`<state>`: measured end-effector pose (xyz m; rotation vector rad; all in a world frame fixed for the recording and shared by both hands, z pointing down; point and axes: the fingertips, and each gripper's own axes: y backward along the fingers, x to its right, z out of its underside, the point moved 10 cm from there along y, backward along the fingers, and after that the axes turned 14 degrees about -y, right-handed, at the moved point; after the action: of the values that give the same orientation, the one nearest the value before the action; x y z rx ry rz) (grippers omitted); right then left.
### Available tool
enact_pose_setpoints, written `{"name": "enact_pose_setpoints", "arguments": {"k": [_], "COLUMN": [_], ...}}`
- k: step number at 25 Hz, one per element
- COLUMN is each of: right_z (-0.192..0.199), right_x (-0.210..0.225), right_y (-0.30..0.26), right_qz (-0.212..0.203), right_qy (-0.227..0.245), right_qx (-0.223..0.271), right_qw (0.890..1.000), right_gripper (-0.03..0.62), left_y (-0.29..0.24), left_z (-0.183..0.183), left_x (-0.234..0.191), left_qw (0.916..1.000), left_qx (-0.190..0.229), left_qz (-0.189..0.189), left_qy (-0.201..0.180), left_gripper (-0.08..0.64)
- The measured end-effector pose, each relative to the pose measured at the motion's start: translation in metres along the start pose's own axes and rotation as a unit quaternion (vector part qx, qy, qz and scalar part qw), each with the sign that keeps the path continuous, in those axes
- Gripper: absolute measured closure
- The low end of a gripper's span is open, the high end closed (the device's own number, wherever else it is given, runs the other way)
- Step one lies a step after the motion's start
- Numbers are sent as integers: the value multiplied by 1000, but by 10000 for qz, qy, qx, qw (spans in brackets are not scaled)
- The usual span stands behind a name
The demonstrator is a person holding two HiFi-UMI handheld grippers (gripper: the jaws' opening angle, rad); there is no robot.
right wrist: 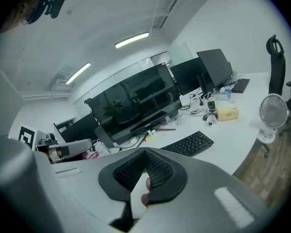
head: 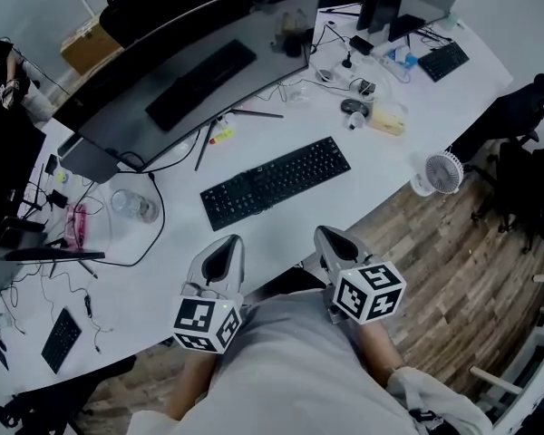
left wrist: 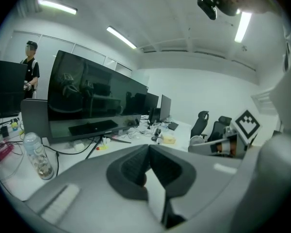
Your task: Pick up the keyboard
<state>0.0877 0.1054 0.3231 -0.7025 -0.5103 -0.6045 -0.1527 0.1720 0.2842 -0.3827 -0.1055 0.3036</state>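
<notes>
Both jaws pressed together and empty, the left gripper (head: 227, 243) and right gripper (head: 328, 236) hover over the near edge of the desk (head: 408, 143), short of the keyboard (head: 276, 182) lying flat ahead between them, probably lined up to take one end each.

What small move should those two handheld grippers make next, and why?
Probably reach both forward toward the long black keyboard, opening on the way: the left gripper and right gripper are shut, empty and short of it, at the near edge of the white desk.
</notes>
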Motion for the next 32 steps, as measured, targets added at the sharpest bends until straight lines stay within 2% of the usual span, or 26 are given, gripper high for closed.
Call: {"name": "enact_pose_setpoints", "arguments": {"k": [10,16,21,25,29,32], "right_z": [-39,-49,-44,-35,-19,-14], "right_x": [36,58,62,58,61,62], "right_y": [-27,-39,-54,-64,-67,-74], "right_qz": [-206,-451,-644,-619,-666,-605], "right_qy": [163,310,325,850,856,1063], "right_qx": [-335,-694,-1031,-1134,-1385,-1522], "right_qw": [9991,9961,9921,9880,9844,9808], "right_gripper": [592,592,592,591,591,591], "left_y": [-45,-59,-53,-49,-50,-61], "left_z": [-8,2,10,14,18,16], "left_x": [14,33,40,37,32,27], "left_qw": [9994,9974,9943,9918,9914,9923], "left_qx": [-93,-310,-601,-772,-866,-901], "left_qz": [-318,-602,-845,-993,-968,-847], "left_qy": [130,259,260,240,175,-33], "left_gripper": [560,560,560,560,560,560]}}
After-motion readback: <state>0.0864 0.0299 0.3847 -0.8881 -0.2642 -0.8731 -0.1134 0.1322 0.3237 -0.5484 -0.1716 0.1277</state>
